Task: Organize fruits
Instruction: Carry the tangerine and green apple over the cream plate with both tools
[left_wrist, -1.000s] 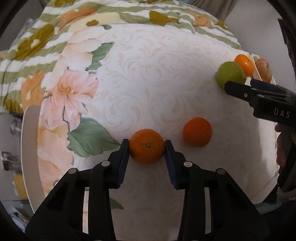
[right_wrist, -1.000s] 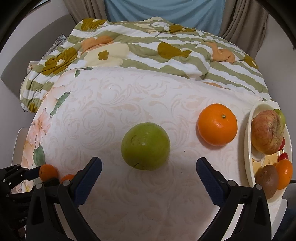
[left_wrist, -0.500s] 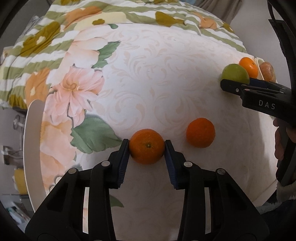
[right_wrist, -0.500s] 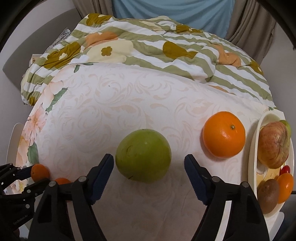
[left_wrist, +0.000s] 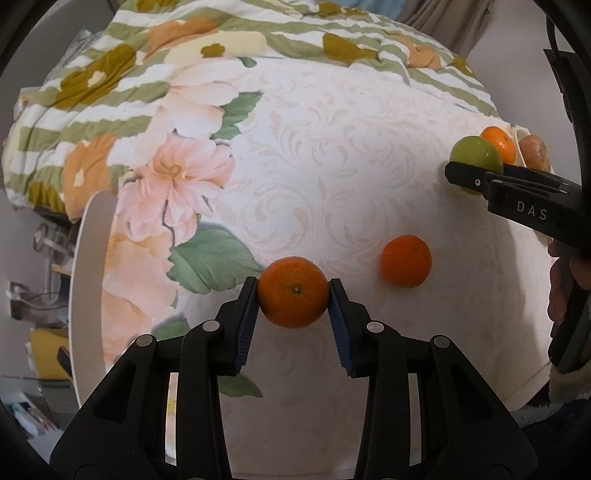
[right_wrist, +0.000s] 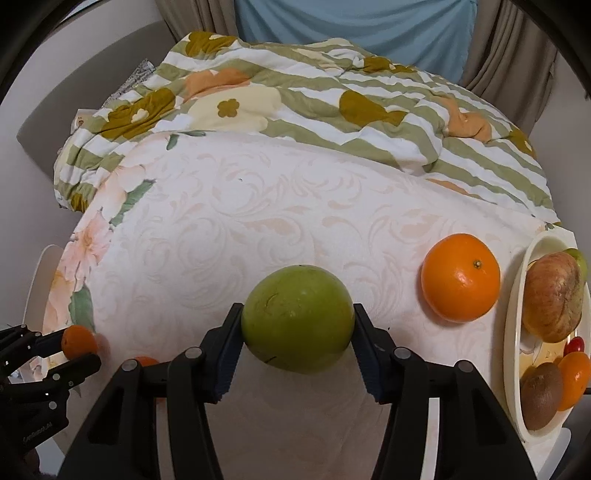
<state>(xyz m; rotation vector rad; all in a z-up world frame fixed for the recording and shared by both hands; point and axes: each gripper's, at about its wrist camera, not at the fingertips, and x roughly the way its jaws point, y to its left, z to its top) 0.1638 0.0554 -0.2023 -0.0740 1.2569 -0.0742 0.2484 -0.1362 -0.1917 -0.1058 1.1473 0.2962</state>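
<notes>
Left wrist view: left gripper (left_wrist: 293, 293) clamped on a tangerine (left_wrist: 293, 291), stem end facing the camera, near the table's (left_wrist: 332, 166) left edge. Right gripper (right_wrist: 297, 321) clamped on a green apple (right_wrist: 297, 319); orange (right_wrist: 460, 277) beside the plate (right_wrist: 515, 295) at the right edge.

Green apple (right_wrist: 297, 319), orange tangerine (left_wrist: 293, 292), cream scroll-patterned tablecloth (left_wrist: 351, 155) (pink flowers leftward).
</notes>
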